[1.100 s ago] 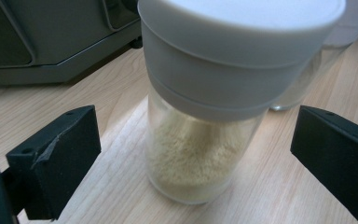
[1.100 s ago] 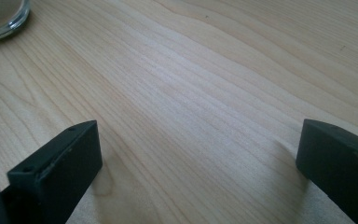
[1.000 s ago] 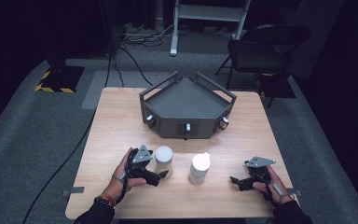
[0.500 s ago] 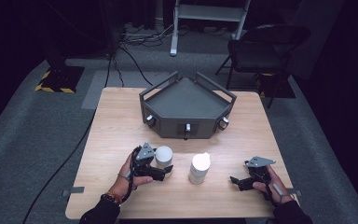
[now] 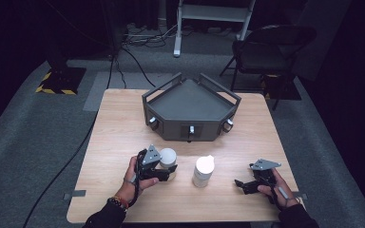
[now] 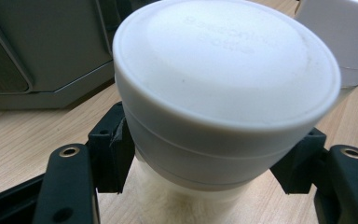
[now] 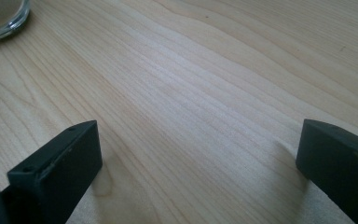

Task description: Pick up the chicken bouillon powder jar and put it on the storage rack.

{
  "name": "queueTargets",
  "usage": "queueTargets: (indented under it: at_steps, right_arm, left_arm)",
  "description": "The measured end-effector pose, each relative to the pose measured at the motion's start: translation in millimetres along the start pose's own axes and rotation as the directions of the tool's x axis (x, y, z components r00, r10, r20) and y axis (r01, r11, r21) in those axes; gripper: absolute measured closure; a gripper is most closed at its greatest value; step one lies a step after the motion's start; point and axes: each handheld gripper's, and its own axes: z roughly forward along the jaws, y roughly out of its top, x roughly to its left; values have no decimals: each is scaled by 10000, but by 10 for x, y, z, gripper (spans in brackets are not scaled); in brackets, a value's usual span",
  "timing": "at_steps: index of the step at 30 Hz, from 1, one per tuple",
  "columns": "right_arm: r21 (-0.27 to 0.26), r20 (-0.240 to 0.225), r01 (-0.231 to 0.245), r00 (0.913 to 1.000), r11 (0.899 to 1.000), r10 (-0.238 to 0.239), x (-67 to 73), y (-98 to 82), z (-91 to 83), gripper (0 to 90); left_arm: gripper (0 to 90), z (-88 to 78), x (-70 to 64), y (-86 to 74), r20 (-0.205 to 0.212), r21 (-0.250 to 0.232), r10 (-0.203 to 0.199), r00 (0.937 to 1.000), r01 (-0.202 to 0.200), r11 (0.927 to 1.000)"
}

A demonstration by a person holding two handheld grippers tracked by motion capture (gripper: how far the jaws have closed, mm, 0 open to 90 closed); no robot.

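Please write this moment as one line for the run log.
left gripper: shut on white-lidded jar | right gripper: open, nothing held | table

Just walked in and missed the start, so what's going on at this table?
A person sits at a wooden table with a claw in each hand. The left claw has its jaws closed around a white-lidded jar, just under the lid, with the jar standing on the table. The right claw is open over bare wood, holding nothing. A second white container stands between them, and a grey angular box sits farther back.
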Motion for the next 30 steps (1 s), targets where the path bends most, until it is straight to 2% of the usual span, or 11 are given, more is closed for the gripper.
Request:
queueTargets:
  at_steps: [5, 14, 20, 22, 30]
  right_arm:
    - [-1, 0, 2, 10000, 10000, -2, 0, 0, 0, 0]
    - [-1, -1, -1, 10000, 10000, 1, 0, 0, 0, 0]
    - [0, 0, 0, 10000, 10000, 0, 0, 0, 0, 0]
    - [0, 0, -2, 10000, 10000, 2, 0, 0, 0, 0]
    - [0, -4, 4, 10000, 10000, -4, -1, 0, 0, 0]
  left_arm:
    - [335, -9, -3, -6, -74, -81, -109, 9999, 109, 9999]
    - [338, -77, -29, 28, -255, -318, 5, 9997, -13, 9995]
    - [339, -100, -48, 90, -286, -309, 49, 9996, -57, 9995]
    - [339, -88, -100, 105, -553, -357, 8, 9985, -27, 9994]
    - [340, -70, -108, 198, -658, -337, 4, 9978, -26, 9994]
